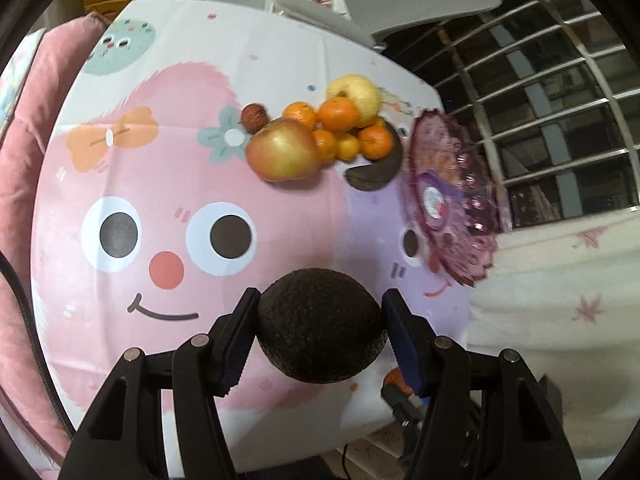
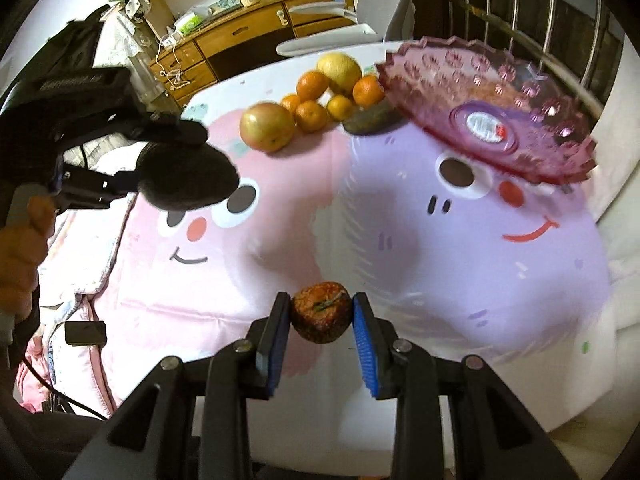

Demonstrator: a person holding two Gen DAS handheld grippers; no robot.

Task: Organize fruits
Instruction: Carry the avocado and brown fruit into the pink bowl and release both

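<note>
My left gripper [image 1: 320, 326] is shut on a dark avocado [image 1: 320, 324], held above the near part of the table; it also shows from the side in the right wrist view [image 2: 186, 178]. My right gripper [image 2: 322, 316] is shut on a small reddish-brown fruit [image 2: 322, 312], above the table's near edge. A pile of fruit lies at the far side: an apple [image 1: 282, 150], several tangerines [image 1: 340, 114], a yellow pear-like fruit [image 1: 356, 90], a second dark avocado [image 1: 378, 168] and a small brown fruit [image 1: 254, 118]. A pink glass plate [image 2: 492, 116] sits at the far right.
The table carries a cartoon-face cloth [image 1: 160, 184]. A pink cushion [image 1: 24, 184] lies along its left side. A metal window grille [image 1: 560, 92] stands behind the plate. A wooden cabinet [image 2: 240, 44] and white chair backs [image 2: 328, 38] stand beyond the table.
</note>
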